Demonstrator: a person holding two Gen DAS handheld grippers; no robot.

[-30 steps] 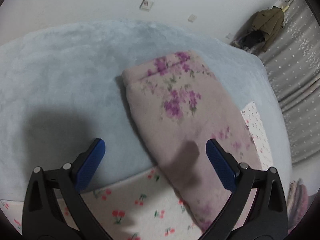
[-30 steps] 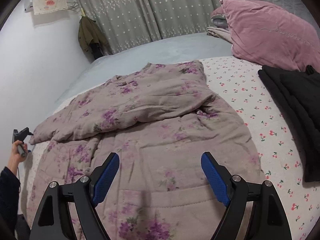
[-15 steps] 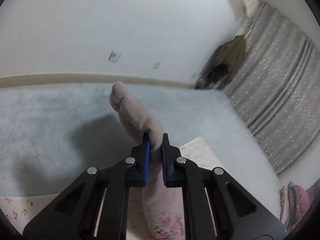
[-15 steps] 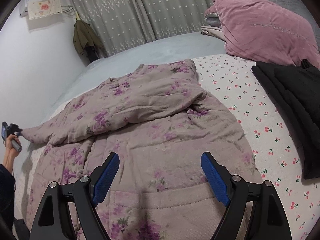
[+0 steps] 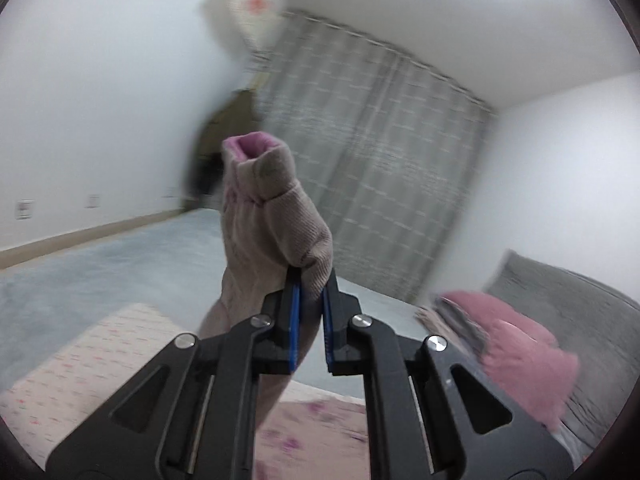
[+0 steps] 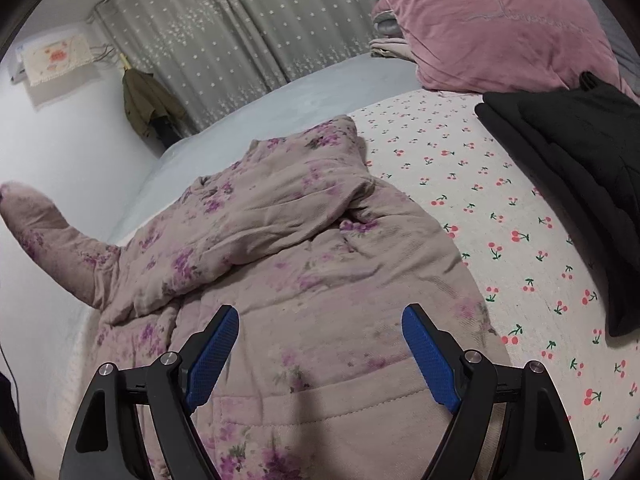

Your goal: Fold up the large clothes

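Fold was barely begun: floral padded jacket (image 6: 304, 264) lay mostly flat on bed (image 6: 520, 216), w/ one sleeve (image 5: 268, 232) lifted, cuff pinched tight in left tool (image 5: 310, 300). Right tool (image 6: 320, 356) hung over the hem, jaws wide, nothing held. Body & other sleeve left. Cherry-print sheet; pink pillow (image 6: 488, 28), black clothes (image 6: 580, 168), grey curtains (image 6: 240, 36) behind.

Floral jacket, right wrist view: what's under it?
The floral jacket lies on the cherry-print sheet, which shows to its right, and the grey-blue blanket beyond. Whatever lies directly beneath the jacket is covered.
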